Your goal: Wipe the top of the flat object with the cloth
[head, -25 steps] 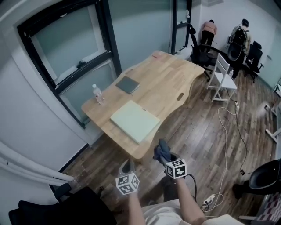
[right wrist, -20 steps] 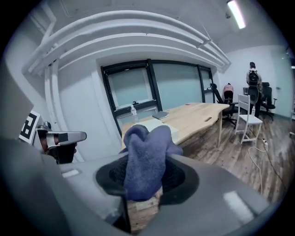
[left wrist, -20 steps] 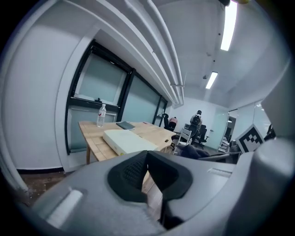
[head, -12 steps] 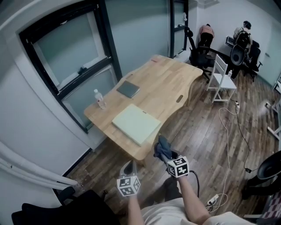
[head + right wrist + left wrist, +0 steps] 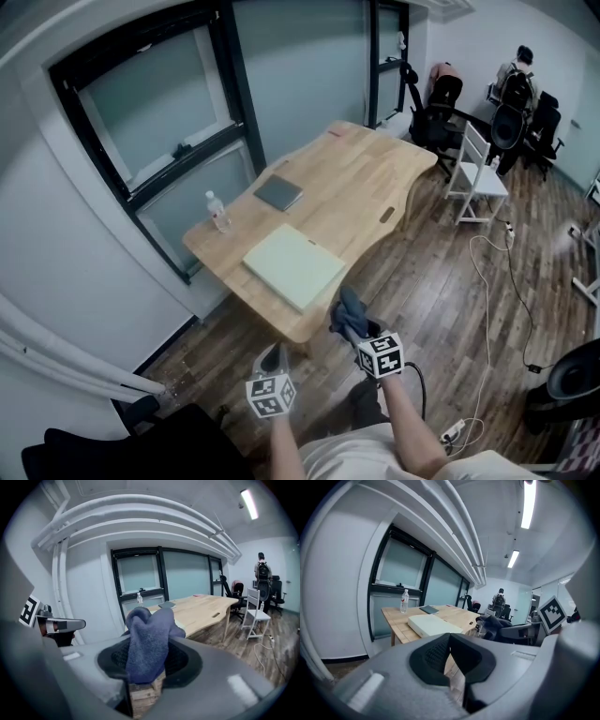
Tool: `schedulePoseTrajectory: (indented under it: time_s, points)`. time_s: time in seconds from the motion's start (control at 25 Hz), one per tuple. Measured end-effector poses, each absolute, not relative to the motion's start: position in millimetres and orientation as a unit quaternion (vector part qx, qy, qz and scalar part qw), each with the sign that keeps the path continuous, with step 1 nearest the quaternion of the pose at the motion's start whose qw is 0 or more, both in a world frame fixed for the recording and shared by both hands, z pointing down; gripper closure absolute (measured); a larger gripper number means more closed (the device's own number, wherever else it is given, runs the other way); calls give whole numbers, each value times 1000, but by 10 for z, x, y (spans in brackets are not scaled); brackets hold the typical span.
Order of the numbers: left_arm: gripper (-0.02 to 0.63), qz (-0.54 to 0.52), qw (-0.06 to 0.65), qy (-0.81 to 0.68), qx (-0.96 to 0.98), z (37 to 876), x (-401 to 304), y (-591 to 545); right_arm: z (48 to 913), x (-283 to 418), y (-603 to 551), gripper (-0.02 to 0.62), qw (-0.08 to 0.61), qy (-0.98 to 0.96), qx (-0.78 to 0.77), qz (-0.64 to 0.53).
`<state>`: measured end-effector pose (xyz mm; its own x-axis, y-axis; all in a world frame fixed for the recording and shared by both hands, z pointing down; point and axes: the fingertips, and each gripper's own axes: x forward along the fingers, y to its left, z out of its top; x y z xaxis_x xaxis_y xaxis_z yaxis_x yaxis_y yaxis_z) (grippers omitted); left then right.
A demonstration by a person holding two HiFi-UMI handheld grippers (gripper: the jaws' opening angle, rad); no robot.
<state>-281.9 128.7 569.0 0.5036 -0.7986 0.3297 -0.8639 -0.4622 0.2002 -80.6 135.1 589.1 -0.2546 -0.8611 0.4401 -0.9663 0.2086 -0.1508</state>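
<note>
Approach step, no wiping yet: right gripper (image 5: 348, 328) clamped the bunched blue-grey cloth (image 5: 349, 311) at lower centre, left gripper (image 5: 273, 359) closed and empty; pale green flat slab (image 5: 293, 265) lay mid-frame on light wooden surface (image 5: 361, 183), well apart; next move called for reaching it.

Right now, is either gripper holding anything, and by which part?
The right gripper pinches the blue-grey fuzzy cloth by its bunched lower part; the left gripper holds nothing.

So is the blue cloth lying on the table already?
No, the blue cloth is pinched in the right gripper, held over the floor short of the wooden table.
</note>
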Motion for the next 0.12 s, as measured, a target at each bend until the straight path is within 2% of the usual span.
schedulePoseTrajectory:
  time_s: [0.12]
  points:
    - [597,92,171,-490,850,5670,-2821,1251,5850,-808,1340,453,120,-770,596,193]
